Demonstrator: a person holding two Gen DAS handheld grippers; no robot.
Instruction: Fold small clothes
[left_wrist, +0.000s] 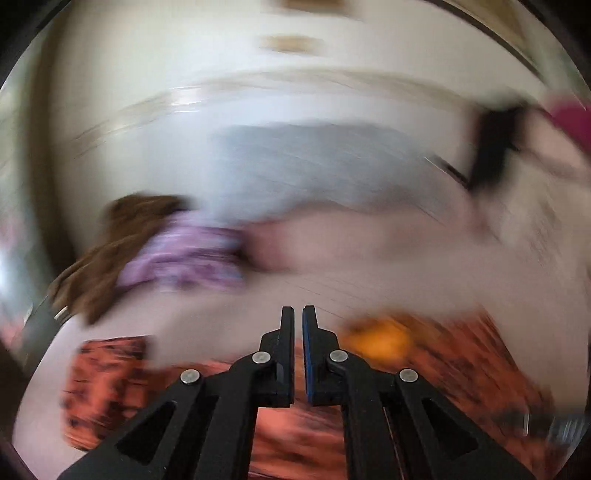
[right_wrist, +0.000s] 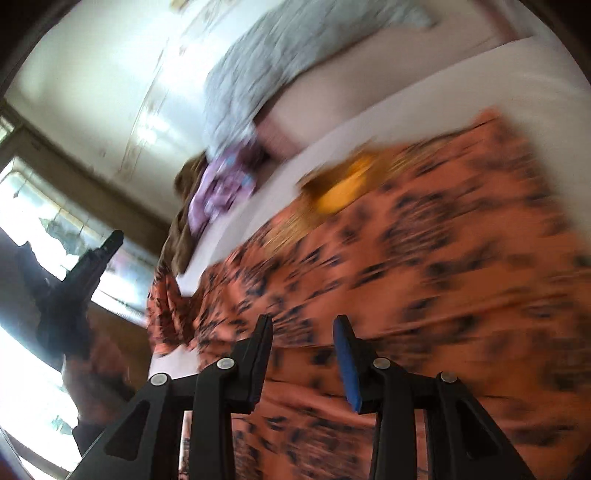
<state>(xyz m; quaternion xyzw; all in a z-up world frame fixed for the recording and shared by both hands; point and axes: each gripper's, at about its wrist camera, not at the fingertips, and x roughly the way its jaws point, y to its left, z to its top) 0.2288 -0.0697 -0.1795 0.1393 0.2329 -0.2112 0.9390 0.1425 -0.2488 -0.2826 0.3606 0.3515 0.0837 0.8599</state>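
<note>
Location: a bedroom in a home. Evidence: a wide bed with a pale sheet (right_wrist: 424, 110); a grey quilted blanket (right_wrist: 280, 62) lying on the bed at 12 o'clock; an orange black-patterned cloth (right_wrist: 424, 277) spread across it; crumpled brown and lilac garments (right_wrist: 221, 184) at 10 o'clock; a bright wood-framed window (right_wrist: 48, 206) at 9 o'clock; plain white walls (left_wrist: 184, 74).

Patterned garment (right_wrist: 424, 295) spread on bed (right_wrist: 480, 74); clothes pile (right_wrist: 221, 184) beyond it, blanket (right_wrist: 280, 62) farther back.
</note>
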